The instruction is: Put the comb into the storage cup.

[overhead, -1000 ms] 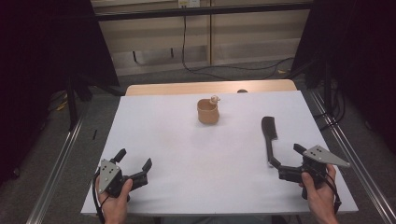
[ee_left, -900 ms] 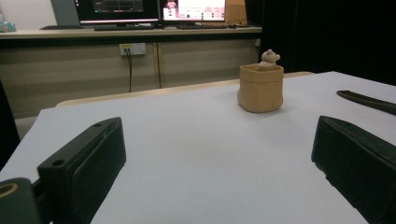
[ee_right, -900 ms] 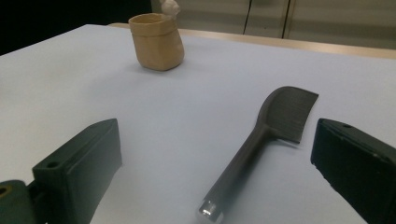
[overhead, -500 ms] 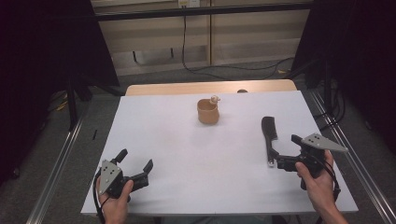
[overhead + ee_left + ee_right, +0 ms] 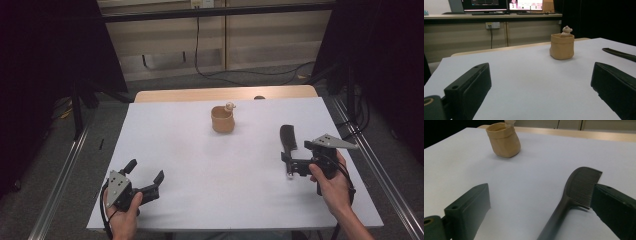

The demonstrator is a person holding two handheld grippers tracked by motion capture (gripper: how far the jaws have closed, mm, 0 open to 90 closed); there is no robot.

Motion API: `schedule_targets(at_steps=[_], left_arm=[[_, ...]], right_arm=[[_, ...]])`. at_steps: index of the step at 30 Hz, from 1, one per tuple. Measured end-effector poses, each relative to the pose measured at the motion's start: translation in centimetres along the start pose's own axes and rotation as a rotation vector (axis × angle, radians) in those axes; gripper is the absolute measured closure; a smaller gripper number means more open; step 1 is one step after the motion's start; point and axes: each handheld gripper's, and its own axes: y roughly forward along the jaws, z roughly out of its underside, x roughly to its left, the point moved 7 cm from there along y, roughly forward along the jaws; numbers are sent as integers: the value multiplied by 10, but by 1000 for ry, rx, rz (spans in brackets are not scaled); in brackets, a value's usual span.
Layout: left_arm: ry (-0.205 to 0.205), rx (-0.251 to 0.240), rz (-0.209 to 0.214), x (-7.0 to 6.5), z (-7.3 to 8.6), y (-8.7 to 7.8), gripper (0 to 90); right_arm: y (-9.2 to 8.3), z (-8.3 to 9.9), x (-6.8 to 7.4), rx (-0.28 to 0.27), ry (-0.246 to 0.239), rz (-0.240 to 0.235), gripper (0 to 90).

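Nearby, comb (image 5: 571, 197) between open jaws

Dim, dark surroundings; soft shadows, slight blur.

Desk (image 5: 200, 165): wide bare white surface across middle and left. One obstacle at far centre, a tan pot (image 5: 222, 119) with a small figure on its rim, standing alone with open room all round. Black comb (image 5: 288, 142) lying flat at right, handle running between the spread jaws of the right claw (image 5: 291, 165). Left claw (image 5: 145, 181) at near left edge, jaws apart, nothing between them; clear run from there to pot.
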Motion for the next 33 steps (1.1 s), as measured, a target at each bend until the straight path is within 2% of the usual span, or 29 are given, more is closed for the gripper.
schedule_targets(at_steps=[2, 8, 9, 11, 14, 18, 19, 21, 27, 29, 30, 31, 33], left_arm=[[2, 4, 0, 0, 1, 0, 31], [4, 7, -2, 0, 1, 0, 31], [5, 9, -2, 0, 1, 1, 31], [5, 8, -1, 0, 1, 1, 31], [7, 7, -2, 0, 1, 0, 31], [4, 13, 2, 0, 2, 2, 31], [4, 5, 6, -1, 1, 1, 31], [8, 3, 6, -1, 1, 1, 31], [8, 13, 5, 0, 2, 2, 31], [12, 13, 5, 0, 2, 2, 31], [8, 9, 6, -1, 2, 2, 31], [9, 14, 12, -1, 2, 2, 31], [10, 15, 13, -1, 3, 3, 31]], right_arm=[[2, 0, 0, 11, 9, -10, 25], [10, -4, -8, 62, -3, 26, 34], [13, -4, -12, 78, -2, 49, 39], [16, -3, -14, 100, 4, 52, 37], [20, 2, -16, 141, -14, 59, 39], [24, 4, -17, 165, -26, 73, 40], [26, 2, -21, 171, -9, 95, 49], [28, 0, -23, 174, 8, 89, 47], [35, 0, -28, 234, 50, 105, 56], [38, 2, -28, 290, 63, 78, 94], [38, 2, -28, 290, 63, 78, 94], [40, 3, -27, 318, 78, 58, 109], [40, 3, -27, 338, 84, 63, 126]])
